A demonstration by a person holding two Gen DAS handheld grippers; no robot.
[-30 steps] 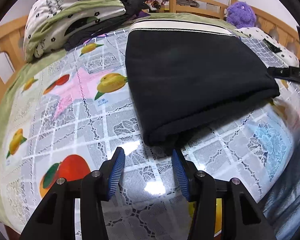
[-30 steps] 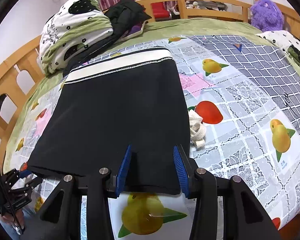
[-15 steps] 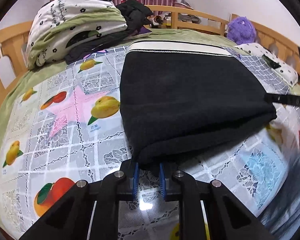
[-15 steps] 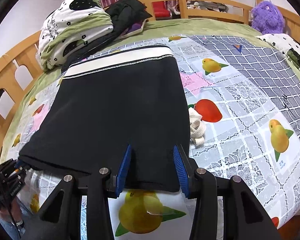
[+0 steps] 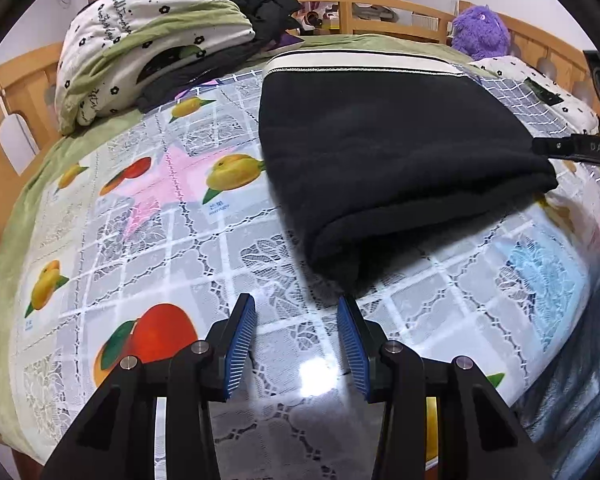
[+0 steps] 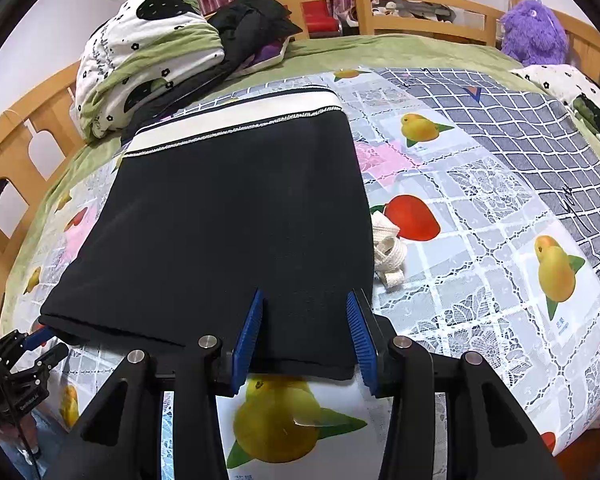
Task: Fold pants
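Folded black fleece pants (image 5: 384, 152) with a cream waistband lie flat on the bed's glossy fruit-print plastic cover (image 5: 148, 264), waistband toward the far end, folded edge nearest the cameras. Left gripper (image 5: 296, 334) is spread, blue pads apart; its jaws have just been opening, nothing between them, the pants' near corner just ahead of the tips. Right gripper (image 6: 308, 332) is spread over the pants' (image 6: 236, 220) near right edge, black fabric lying between the pads; pads do not look pressed on it. White woven drawstring (image 6: 388, 252) bunched just beside the pants' right side. Rolled white-and-green floral quilt (image 6: 140, 56) and purple plush toy (image 6: 534, 32) at the far end by the wooden rail.
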